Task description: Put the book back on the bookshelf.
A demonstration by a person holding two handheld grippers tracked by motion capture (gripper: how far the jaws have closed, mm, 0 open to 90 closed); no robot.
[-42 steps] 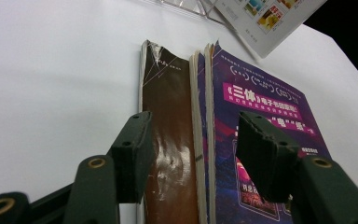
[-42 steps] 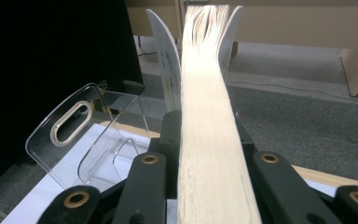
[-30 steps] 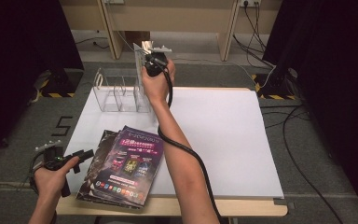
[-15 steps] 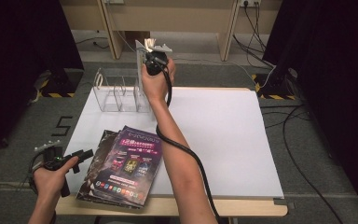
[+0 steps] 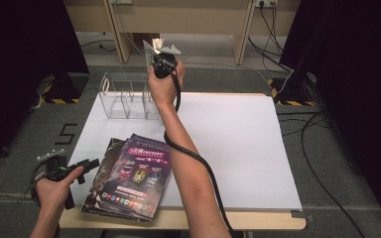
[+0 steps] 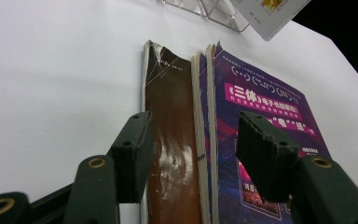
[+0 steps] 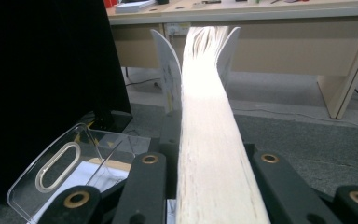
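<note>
A white-covered magazine (image 5: 161, 48) is held up in the air by my right gripper (image 5: 162, 60), above the right end of a clear acrylic rack (image 5: 124, 96). In the right gripper view its page edges (image 7: 207, 107) run up between the jaws, and the right gripper (image 7: 207, 163) is shut on it. A stack of magazines (image 5: 134, 176) with a purple cover on top lies at the table's front left. My left gripper (image 5: 87, 166) rests just left of the stack, open. In the left gripper view the left gripper (image 6: 193, 126) straddles the stack's edge (image 6: 200, 140) without pressing on it.
The white table top (image 5: 228, 139) stretches wide to the right of my right arm. The rack's compartments (image 7: 60, 172) stand at the back left. A black cable (image 5: 193, 156) trails along the right forearm. Wooden desks (image 5: 178, 20) stand beyond the table.
</note>
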